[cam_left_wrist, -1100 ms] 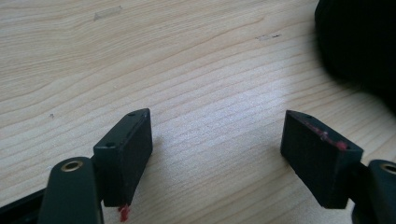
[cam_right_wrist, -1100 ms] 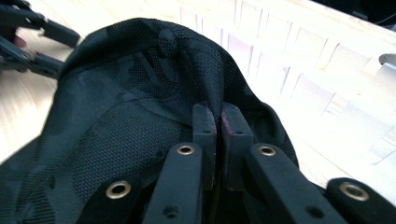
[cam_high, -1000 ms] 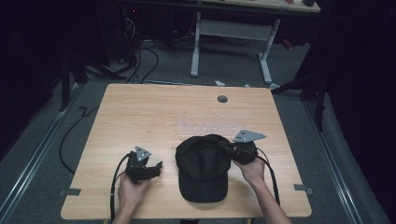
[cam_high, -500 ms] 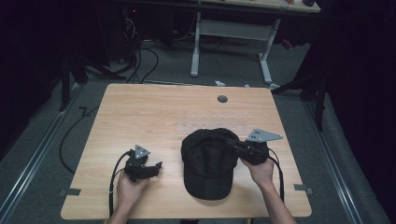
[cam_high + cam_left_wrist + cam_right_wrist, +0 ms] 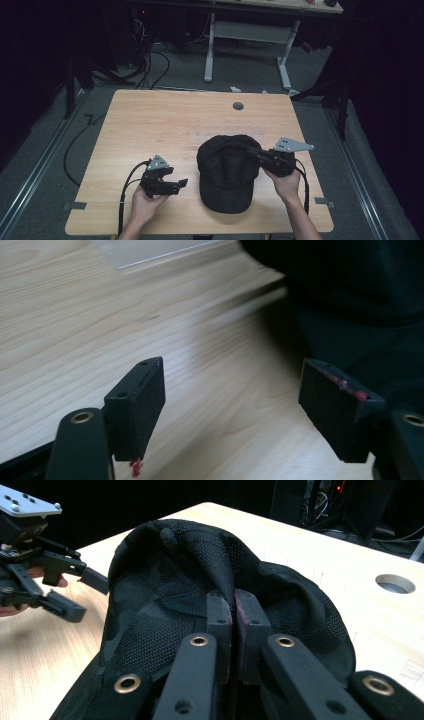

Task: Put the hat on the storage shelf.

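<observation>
My table (image 5: 165, 125) is lit from above while the room around stays dark — my cap (image 5: 227, 170) reads near-black, and my close-up jaws look soft, slightly blurred.

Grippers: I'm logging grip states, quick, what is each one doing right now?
Left gripper: open, nothing between its jaws, beside the black mesh baseball cap.
Right gripper: shut on the cap's fabric.

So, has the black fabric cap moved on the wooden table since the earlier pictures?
Yes. The black fabric cap has shifted toward the table's right edge, judged against the round hole in the wooden table, with the right tool pinching its crown.
</observation>
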